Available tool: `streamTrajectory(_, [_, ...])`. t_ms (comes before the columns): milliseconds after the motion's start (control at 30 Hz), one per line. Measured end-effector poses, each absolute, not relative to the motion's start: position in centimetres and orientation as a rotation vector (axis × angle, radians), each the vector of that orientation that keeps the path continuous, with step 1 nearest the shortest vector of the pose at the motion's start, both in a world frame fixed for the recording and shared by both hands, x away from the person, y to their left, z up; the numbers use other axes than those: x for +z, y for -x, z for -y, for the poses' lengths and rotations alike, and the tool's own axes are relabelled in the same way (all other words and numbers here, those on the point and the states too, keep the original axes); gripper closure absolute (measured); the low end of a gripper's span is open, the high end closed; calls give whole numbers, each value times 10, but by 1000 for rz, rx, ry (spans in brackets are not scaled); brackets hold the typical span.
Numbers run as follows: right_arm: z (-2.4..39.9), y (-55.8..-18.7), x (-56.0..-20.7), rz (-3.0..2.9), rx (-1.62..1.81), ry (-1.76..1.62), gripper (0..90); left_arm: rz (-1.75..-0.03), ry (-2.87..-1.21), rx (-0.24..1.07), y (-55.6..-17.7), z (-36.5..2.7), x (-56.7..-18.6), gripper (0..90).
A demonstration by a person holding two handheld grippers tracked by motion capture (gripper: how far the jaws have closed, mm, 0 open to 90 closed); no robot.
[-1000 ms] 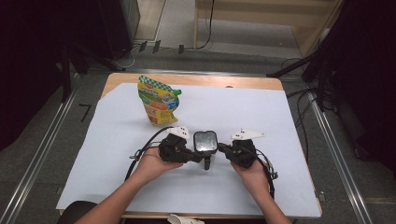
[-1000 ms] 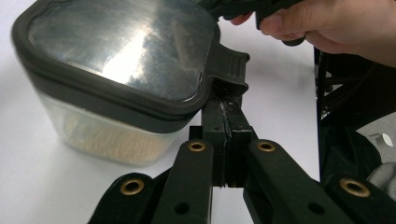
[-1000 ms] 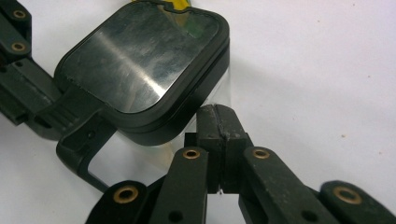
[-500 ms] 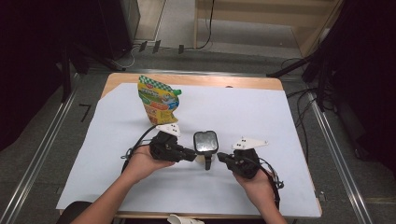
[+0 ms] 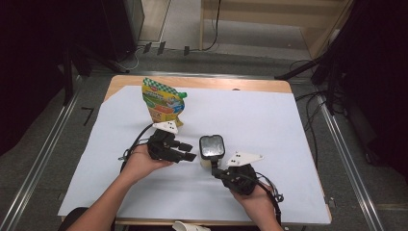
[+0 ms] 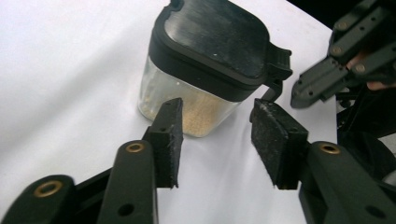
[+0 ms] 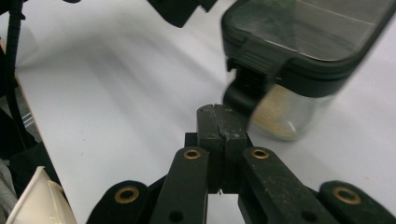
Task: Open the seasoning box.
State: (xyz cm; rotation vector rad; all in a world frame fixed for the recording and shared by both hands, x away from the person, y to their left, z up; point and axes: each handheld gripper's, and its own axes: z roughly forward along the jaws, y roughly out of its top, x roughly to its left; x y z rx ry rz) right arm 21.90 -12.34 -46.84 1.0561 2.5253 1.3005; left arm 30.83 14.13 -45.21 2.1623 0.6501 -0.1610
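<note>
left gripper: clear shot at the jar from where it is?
Probably yes. The left gripper is open, the jar stands just past its jaws, with bare paper between; the right gripper sits off to the side.

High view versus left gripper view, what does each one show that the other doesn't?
High view alone: the colourful pouch standing at the back of the table, and both forearms. Left gripper view alone: pale granules inside the jar, and the left gripper with its jaws apart. Both show the black-lidded jar and the right gripper beside it.
</note>
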Motion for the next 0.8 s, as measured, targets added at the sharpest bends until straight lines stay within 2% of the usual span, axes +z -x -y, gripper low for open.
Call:
streamTrajectory(367, [104,-225,-482,-2547,1278,-1057,900,-640,-2152,-141,-311,-143,-455,454])
streamTrajectory(800, [108,-228,-483,-2554,1253,-1054,900,-645,-2163,-144,-311,-141,-456,440])
